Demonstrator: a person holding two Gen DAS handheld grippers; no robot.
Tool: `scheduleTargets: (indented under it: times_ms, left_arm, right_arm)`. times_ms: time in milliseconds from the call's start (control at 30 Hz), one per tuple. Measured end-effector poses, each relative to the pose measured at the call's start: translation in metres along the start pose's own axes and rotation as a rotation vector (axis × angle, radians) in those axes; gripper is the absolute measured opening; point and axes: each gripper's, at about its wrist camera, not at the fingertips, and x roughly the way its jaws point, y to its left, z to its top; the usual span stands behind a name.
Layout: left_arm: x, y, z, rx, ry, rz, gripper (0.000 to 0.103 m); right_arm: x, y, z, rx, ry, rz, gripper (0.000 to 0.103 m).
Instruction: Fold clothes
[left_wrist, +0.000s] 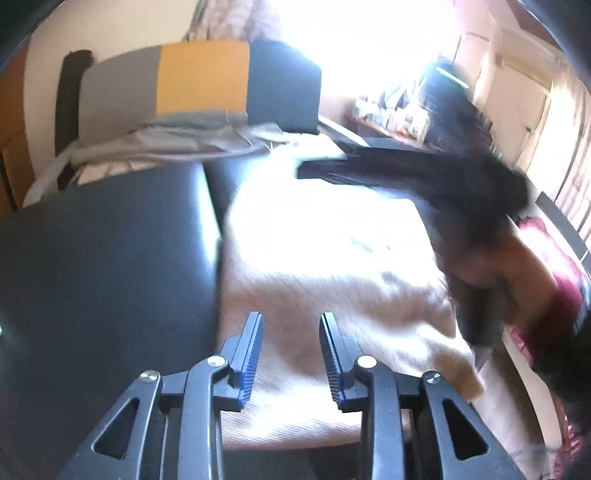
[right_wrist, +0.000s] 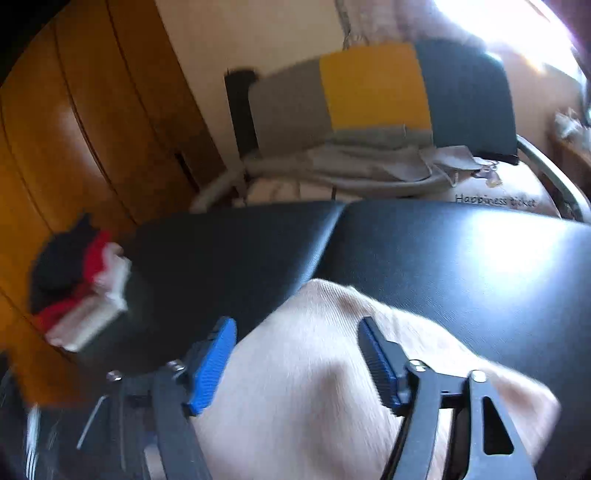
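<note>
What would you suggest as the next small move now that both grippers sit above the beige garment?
Probably bring both grippers down to pinch an edge for the next fold: the left gripper and right gripper both stand open, pads clear of the cloth, and the beige garment lies loose on the black padded surface.

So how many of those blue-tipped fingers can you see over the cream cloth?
4: two on the left gripper, two on the right gripper, each pair spread apart over the cream cloth, gripping nothing.
</note>
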Motion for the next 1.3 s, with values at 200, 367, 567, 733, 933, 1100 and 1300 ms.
scheduleTargets:
  times_ms: [200,367,567,733,933,1100,1300]
  left_arm:
    - [0.012,0.026,0.043,-0.094,0.038,-0.11,0.041]
    - [0.041,0.076,0.063,-0.282,0.084,-0.293,0.049]
    - [0.078,0.103,0.062,-0.334,0.152,-0.375,0.051]
    - [0.1,0.103,0.064,-0.294,0.182,-0.434,0.052]
    - [0.136,0.097,0.068,-0.268,0.25,-0.555,0.057]
    - [0.159,0.085,0.072,-0.245,0.29,-0.624,0.067]
    - [0.148,0.07,0.06,-0.245,0.265,-0.588,0.05]
  right_arm:
    - [-0.089,-0.051,-0.065,0.274,0.004,0.087,0.094]
    - [-0.123,-0.093,-0.127,0.55,0.021,0.128,0.096]
    - [-0.108,-0.098,-0.15,0.64,0.054,0.172,0.098]
    - [-0.077,-0.097,-0.145,0.673,0.067,0.177,0.101]
    - [-0.059,-0.102,-0.128,0.709,0.065,0.174,0.103]
    - [-0.042,-0.095,-0.11,0.623,0.119,0.144,0.103]
    - [-0.037,-0.073,-0.104,0.397,0.164,0.055,0.074]
